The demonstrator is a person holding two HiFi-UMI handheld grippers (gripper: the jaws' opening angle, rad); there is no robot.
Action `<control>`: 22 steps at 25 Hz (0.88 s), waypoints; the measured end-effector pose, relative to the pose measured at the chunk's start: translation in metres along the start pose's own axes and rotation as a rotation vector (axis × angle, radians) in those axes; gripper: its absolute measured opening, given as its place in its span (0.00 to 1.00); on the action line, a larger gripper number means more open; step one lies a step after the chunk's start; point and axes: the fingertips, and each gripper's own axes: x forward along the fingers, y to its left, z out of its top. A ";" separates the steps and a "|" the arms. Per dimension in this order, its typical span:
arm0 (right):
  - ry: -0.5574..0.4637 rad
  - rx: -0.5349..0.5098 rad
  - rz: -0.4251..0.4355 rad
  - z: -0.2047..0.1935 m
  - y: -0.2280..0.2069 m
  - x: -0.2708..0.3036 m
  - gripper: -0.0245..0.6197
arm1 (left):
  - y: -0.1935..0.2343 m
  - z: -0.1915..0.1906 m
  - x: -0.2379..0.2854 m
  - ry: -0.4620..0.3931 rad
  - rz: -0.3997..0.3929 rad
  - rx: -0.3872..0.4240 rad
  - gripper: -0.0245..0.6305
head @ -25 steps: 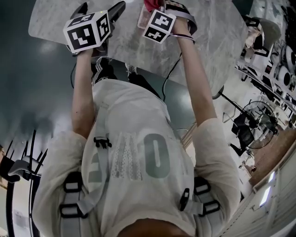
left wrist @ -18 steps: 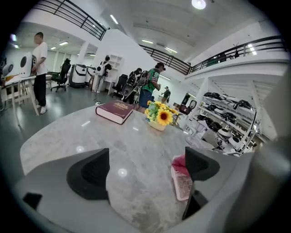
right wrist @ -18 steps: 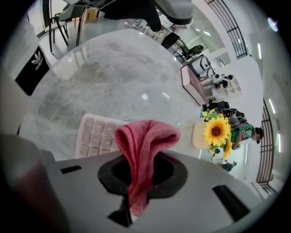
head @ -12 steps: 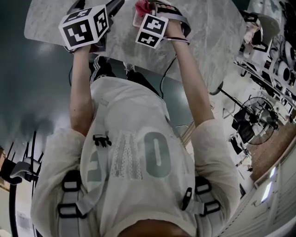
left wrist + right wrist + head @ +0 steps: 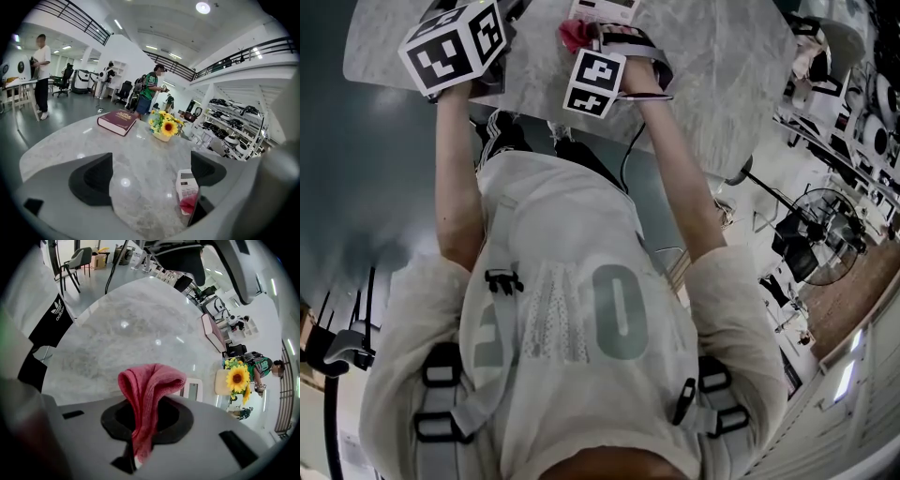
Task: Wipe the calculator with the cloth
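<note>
A white calculator (image 5: 186, 183) lies flat on the marble table (image 5: 140, 159); it also shows at the head view's top edge (image 5: 605, 7) and behind the cloth in the right gripper view (image 5: 191, 390). My right gripper (image 5: 143, 423) is shut on a red cloth (image 5: 147, 394), which bunches up between its jaws. The cloth (image 5: 188, 205) hangs just in front of the calculator's near end; touching or not, I cannot tell. My left gripper (image 5: 147, 176) is open and holds nothing, to the left of the calculator above the table.
A dark red book (image 5: 117, 121) and a pot of sunflowers (image 5: 164, 127) sit at the table's far side. People stand on the floor beyond. A chair (image 5: 77, 263) stands off the table's edge.
Both grippers have moved forward over the table, further from the body. The cloth has come closer to the calculator's near end.
</note>
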 end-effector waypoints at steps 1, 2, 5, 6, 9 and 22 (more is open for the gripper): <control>-0.001 -0.004 0.002 0.001 0.003 -0.001 0.12 | -0.001 0.000 0.000 0.000 -0.002 0.001 0.85; -0.001 -0.008 0.004 0.002 0.007 -0.002 0.12 | -0.003 0.000 0.000 0.001 -0.004 0.002 0.85; -0.005 -0.005 0.015 0.004 0.016 -0.005 0.12 | -0.007 -0.003 -0.001 0.005 -0.013 0.004 0.85; -0.006 -0.004 0.017 0.005 0.019 -0.005 0.12 | -0.007 -0.004 -0.001 0.006 -0.015 0.004 0.85; -0.007 -0.002 0.022 0.007 0.023 -0.007 0.12 | -0.009 -0.004 -0.002 0.007 -0.021 0.005 0.85; -0.032 0.014 0.043 0.011 0.019 -0.009 0.12 | -0.020 0.011 -0.006 -0.018 -0.043 0.034 0.85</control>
